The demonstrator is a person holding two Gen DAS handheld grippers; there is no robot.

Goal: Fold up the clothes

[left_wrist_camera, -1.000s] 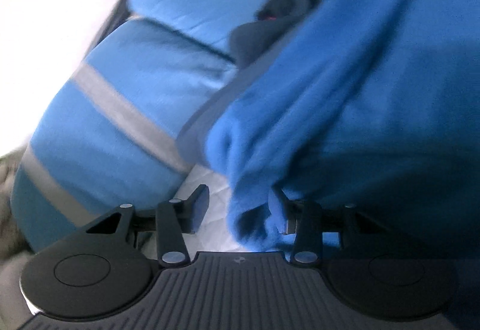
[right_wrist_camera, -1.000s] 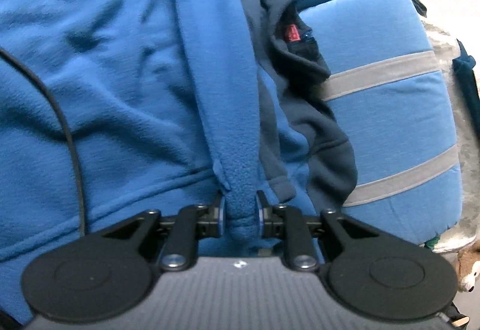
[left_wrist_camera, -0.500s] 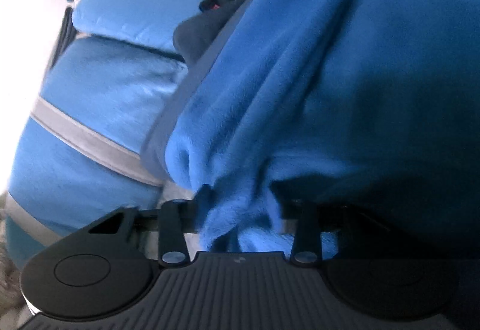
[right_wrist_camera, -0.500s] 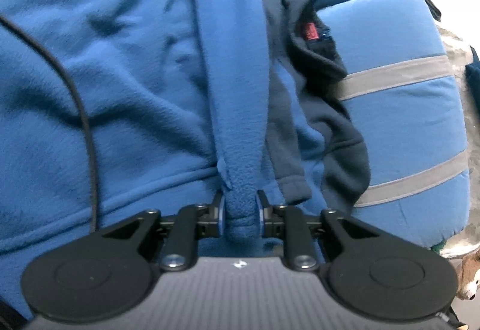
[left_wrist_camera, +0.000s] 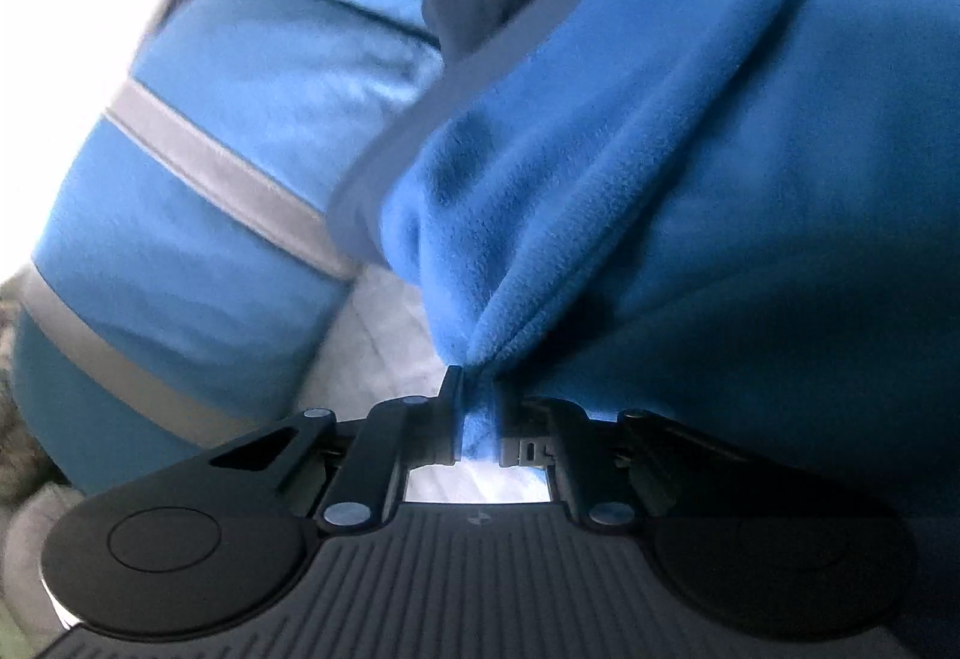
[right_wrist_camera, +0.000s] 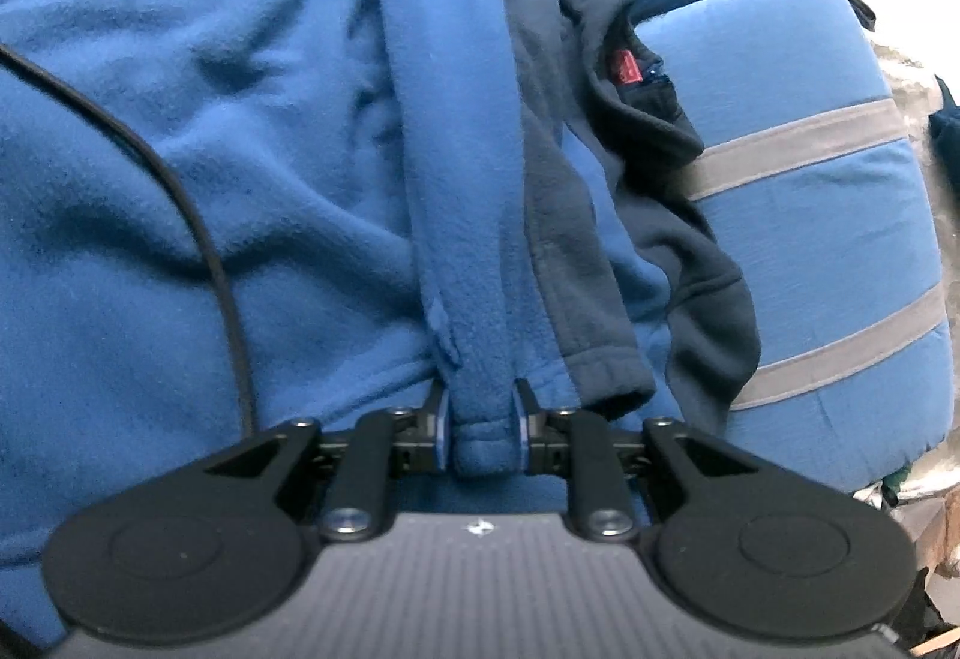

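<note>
A bright blue fleece jacket (left_wrist_camera: 690,149) with dark navy trim fills the right of the left wrist view, and my left gripper (left_wrist_camera: 477,419) is shut on a bunched fold of its edge. In the right wrist view the same blue fleece jacket (right_wrist_camera: 180,149) spreads across the left and centre. My right gripper (right_wrist_camera: 480,419) is shut on a thick hemmed strip of it. The navy collar (right_wrist_camera: 636,119) with a small red label (right_wrist_camera: 627,68) lies just right of that strip.
Blue cushions with grey stripes (left_wrist_camera: 198,215) sit behind the jacket, and the same cushions (right_wrist_camera: 828,215) show at the right of the right wrist view. White quilted bedding (left_wrist_camera: 390,335) lies beneath. A black cable (right_wrist_camera: 204,239) crosses the fleece at left.
My left gripper was open beside the fleece edge one second ago; it has since shut on a fold of it. The right gripper has kept its hold and barely moved.
</note>
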